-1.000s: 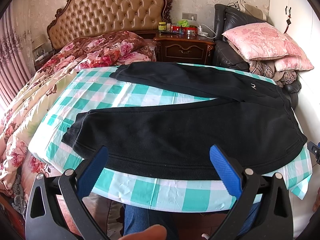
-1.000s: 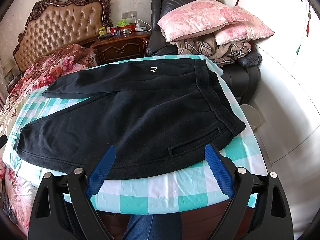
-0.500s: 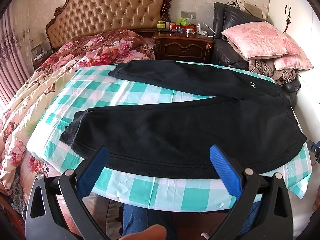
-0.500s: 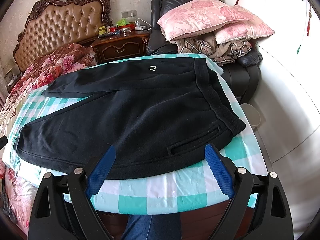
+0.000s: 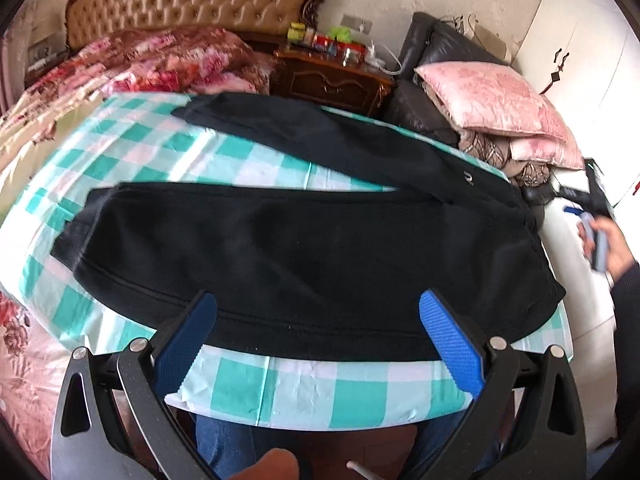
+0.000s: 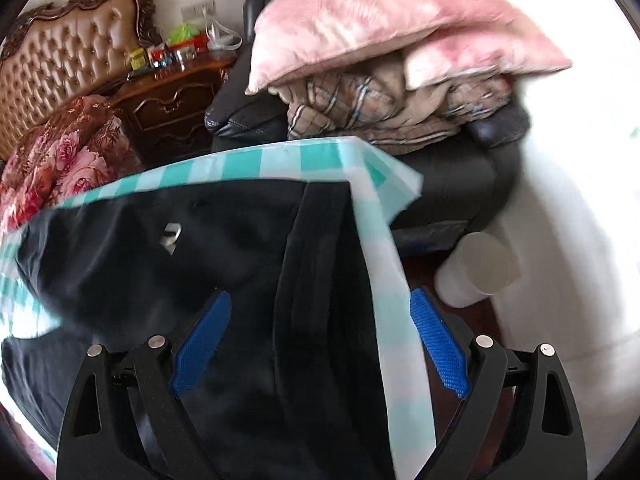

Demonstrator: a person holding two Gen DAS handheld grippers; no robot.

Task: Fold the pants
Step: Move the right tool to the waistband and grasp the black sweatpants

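Black pants (image 5: 304,248) lie flat on a table with a teal-and-white checked cloth (image 5: 304,392), both legs spread to the left and the waistband at the right. My left gripper (image 5: 320,336) is open and empty, above the near edge of the near leg. My right gripper (image 6: 320,332) is open and empty, hovering over the waistband (image 6: 320,264) at the table's right end. The pants (image 6: 120,264) show a small white logo there. The right hand with its gripper also shows in the left wrist view (image 5: 600,236).
A bed with a floral quilt (image 5: 132,60) lies left of the table. A dark nightstand (image 5: 332,80) stands behind it. A black armchair (image 6: 460,160) piled with pink pillows (image 6: 360,20) stands right behind. A white bin (image 6: 480,272) sits on the floor at right.
My right gripper has swung forward and right, from the near side of the table to over the waistband end. My left gripper has moved closer to the near leg.
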